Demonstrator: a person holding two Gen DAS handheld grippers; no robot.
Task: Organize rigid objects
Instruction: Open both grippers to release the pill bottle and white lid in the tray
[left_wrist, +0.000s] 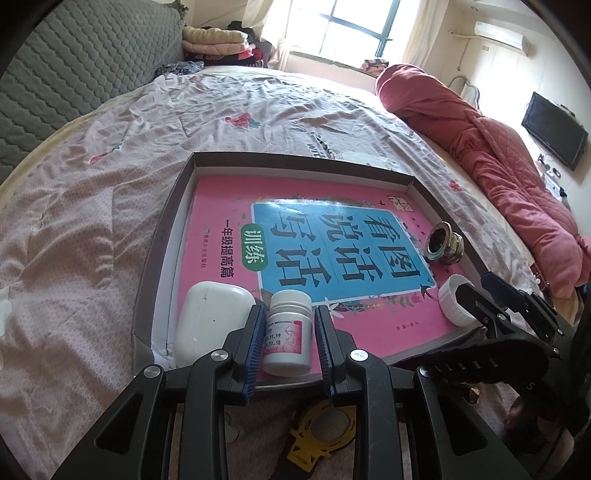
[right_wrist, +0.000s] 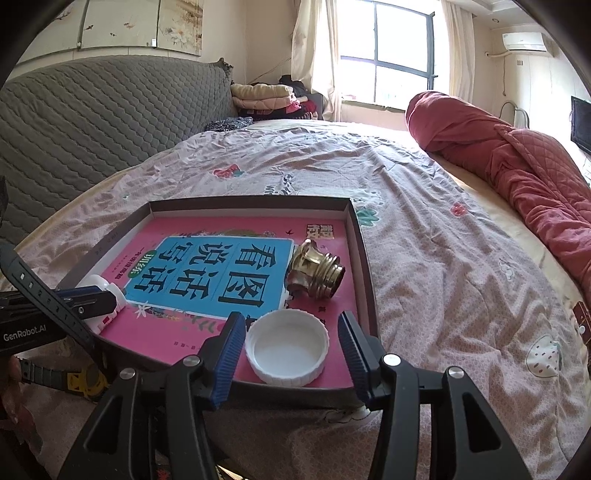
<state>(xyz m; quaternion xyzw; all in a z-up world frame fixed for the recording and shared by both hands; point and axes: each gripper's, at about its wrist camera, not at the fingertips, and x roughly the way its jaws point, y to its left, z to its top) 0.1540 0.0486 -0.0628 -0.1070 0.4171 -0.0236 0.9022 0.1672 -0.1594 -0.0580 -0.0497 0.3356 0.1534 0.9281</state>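
Note:
A shallow dark tray (left_wrist: 166, 229) (right_wrist: 364, 258) lies on the bed with a pink and blue book (left_wrist: 221, 206) (right_wrist: 155, 229) in it. My left gripper (left_wrist: 290, 312) (right_wrist: 99, 299) is shut on a small white pill bottle (left_wrist: 288, 332) lying at the tray's near edge. A white earbud case (left_wrist: 210, 317) rests just left of it. My right gripper (right_wrist: 291, 321) (left_wrist: 474, 286) straddles a white cap (right_wrist: 287, 347) (left_wrist: 452, 299) lying open side up on the book, with a slim gap at the right pad. A brass fitting (right_wrist: 314, 269) (left_wrist: 443, 243) lies beyond the cap.
The bed has a pale patterned sheet (right_wrist: 443, 240). A rolled red quilt (left_wrist: 498, 155) (right_wrist: 517, 158) runs along its right side and a grey quilted headboard (left_wrist: 74, 74) stands at the left. A yellow and black object (left_wrist: 325, 432) (right_wrist: 85, 380) lies below the tray's near edge.

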